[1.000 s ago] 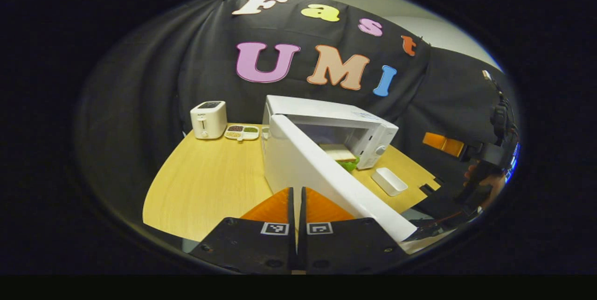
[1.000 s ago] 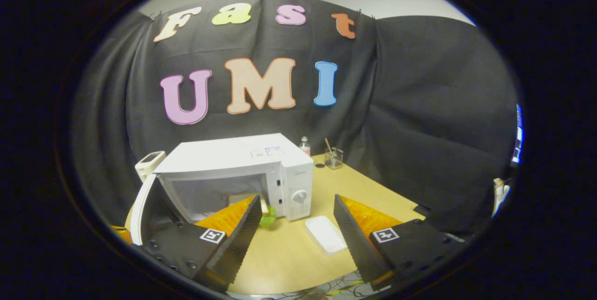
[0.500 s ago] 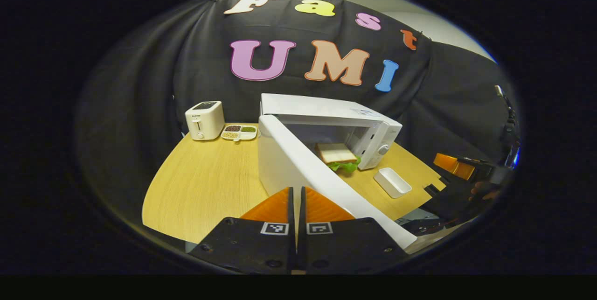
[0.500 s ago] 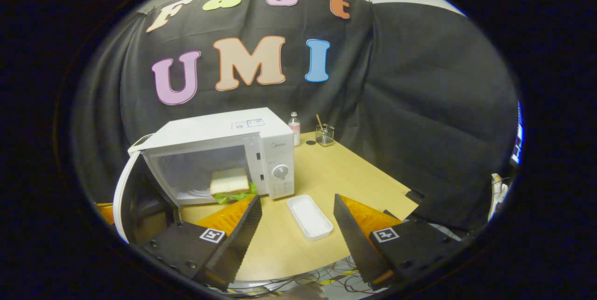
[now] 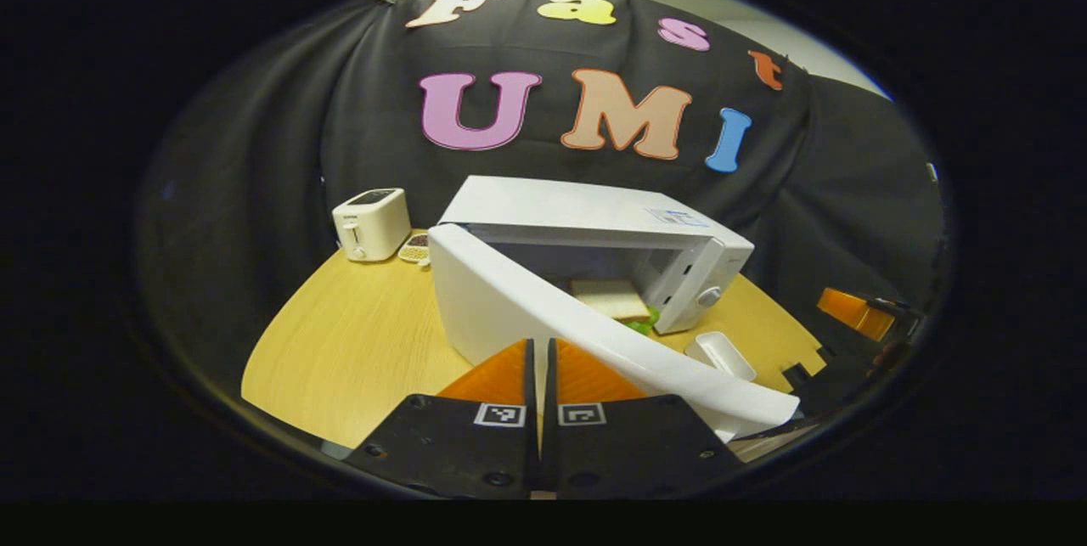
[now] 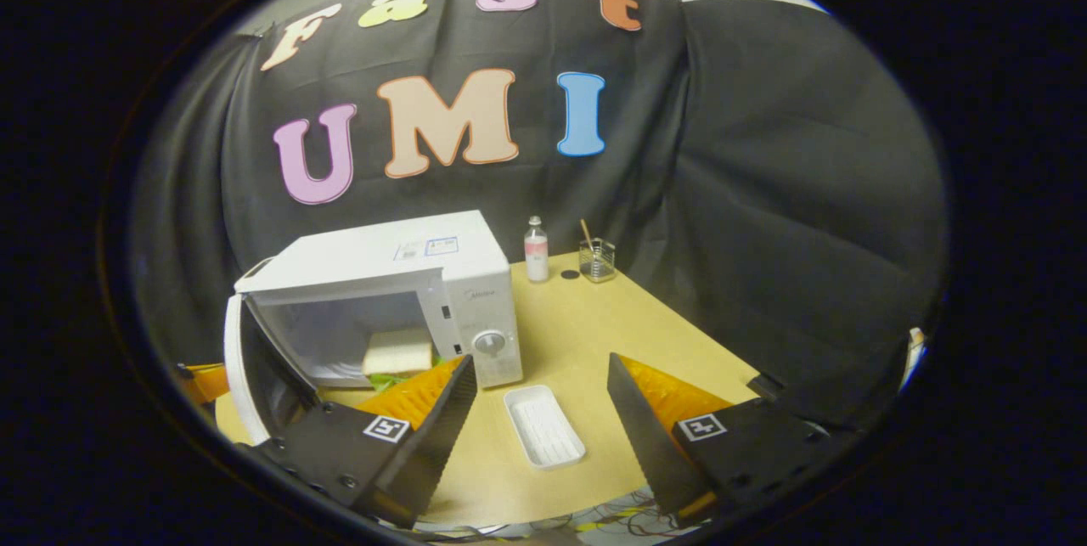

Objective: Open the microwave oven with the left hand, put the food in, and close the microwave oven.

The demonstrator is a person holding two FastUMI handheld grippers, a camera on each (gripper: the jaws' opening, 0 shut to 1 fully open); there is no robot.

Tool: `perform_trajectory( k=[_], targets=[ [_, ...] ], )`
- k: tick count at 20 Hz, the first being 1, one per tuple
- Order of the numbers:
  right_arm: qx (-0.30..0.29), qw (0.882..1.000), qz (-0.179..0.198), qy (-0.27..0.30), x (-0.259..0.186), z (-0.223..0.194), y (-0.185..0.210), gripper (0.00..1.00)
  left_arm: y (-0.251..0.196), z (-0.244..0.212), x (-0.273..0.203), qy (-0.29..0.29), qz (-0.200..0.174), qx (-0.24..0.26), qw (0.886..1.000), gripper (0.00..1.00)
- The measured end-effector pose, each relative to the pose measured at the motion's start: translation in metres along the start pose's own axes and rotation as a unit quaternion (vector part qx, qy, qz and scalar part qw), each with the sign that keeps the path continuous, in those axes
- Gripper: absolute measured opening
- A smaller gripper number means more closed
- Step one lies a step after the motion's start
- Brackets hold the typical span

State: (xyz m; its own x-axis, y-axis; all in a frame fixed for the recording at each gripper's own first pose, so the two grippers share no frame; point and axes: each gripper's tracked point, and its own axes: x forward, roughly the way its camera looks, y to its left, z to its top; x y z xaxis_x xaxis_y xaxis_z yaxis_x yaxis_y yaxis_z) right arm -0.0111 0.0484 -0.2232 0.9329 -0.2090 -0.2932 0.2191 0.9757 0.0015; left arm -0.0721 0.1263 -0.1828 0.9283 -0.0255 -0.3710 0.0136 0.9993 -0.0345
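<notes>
Left gripper view: left gripper [image 5: 538, 359], fingers together, behind the microwave door [image 5: 594, 334]; a stiff, light panel, best pushed at its free edge. Right gripper [image 6: 538, 397] gapes, holding nothing.

The open microwave door [image 5: 594, 325] hides the near part of the sandwich [image 5: 613, 300], and the microwave [image 5: 586, 215] covers most of the small dish [image 5: 414, 250] beside the toaster [image 5: 371, 223].

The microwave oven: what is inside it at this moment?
Inside the microwave oven, a sandwich with green lettuce under the bread lies near the opening. The open door and the right tool cover the front floor of the cavity.
</notes>
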Motion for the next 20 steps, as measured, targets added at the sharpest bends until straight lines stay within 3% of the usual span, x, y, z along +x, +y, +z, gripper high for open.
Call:
perform_trajectory(
  k=[8,20],
  targets=[
    [-0.021,0.999,0.029,-0.023,0.029,0.024,-0.017,0.98,-0.043,0.022,0.05,-0.017,-0.009,-0.02,1.0,0.0],
    [-0.025,0.999,0.026,-0.037,0.039,0.028,-0.041,0.98,-0.1,0.052,0.1,-0.038,-0.034,-0.015,0.999,0.0]
  ],
)
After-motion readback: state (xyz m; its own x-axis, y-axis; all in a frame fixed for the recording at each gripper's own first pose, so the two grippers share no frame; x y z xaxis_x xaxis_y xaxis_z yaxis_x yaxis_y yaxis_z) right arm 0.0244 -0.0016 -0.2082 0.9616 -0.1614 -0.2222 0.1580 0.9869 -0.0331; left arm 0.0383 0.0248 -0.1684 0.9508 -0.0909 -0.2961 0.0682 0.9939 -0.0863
